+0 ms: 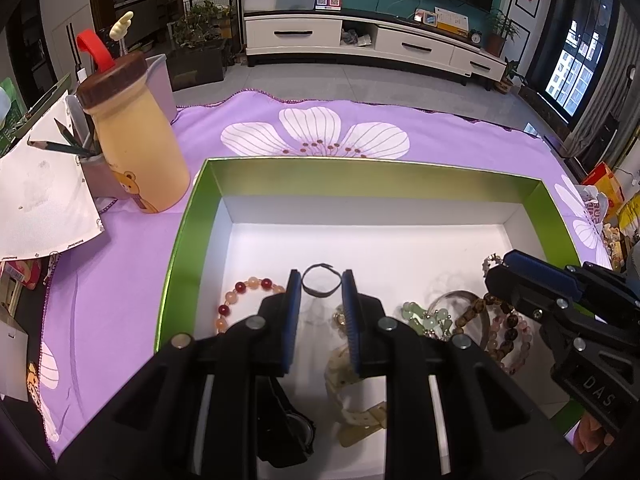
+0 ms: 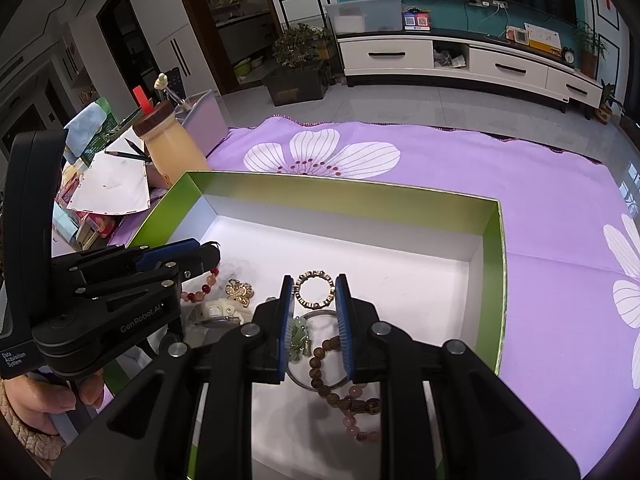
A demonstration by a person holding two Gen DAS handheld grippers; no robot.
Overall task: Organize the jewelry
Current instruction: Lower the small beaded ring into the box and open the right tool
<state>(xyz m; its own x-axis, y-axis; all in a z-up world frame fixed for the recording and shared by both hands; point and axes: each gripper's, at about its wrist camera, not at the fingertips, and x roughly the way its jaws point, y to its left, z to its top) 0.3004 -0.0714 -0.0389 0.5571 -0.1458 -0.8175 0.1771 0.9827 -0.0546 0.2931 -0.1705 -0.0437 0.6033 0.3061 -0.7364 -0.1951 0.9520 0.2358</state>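
- Jewelry lies along the near side of a green box [image 1: 188,240] with a white floor: a black ring [image 1: 320,280], a red bead bracelet [image 1: 240,300], a cream watch [image 1: 352,396], a black watch [image 1: 292,428], green beads [image 1: 424,318] and brown beads [image 1: 504,328].
- Black ring sits at the tips of the left tongs [image 1: 321,282], between the blue pads; the tongs are partly open, and whether the pads touch the ring cannot be told.
- Gold ring [image 2: 314,289] sits at the tips of the right tongs [image 2: 314,290], its rim against both blue pads; the tongs are partly open.
- Below the right tongs lie a silver bangle [image 2: 320,386], the green beads and the brown beads; a gold flower brooch [image 2: 238,292] lies to the left.
- Box stands on a purple flowered cloth [image 1: 120,280] over the tabletop.
- Left of the box stands a yellow bottle [image 1: 136,144], with pencils [image 1: 60,146] in a holder beside it.
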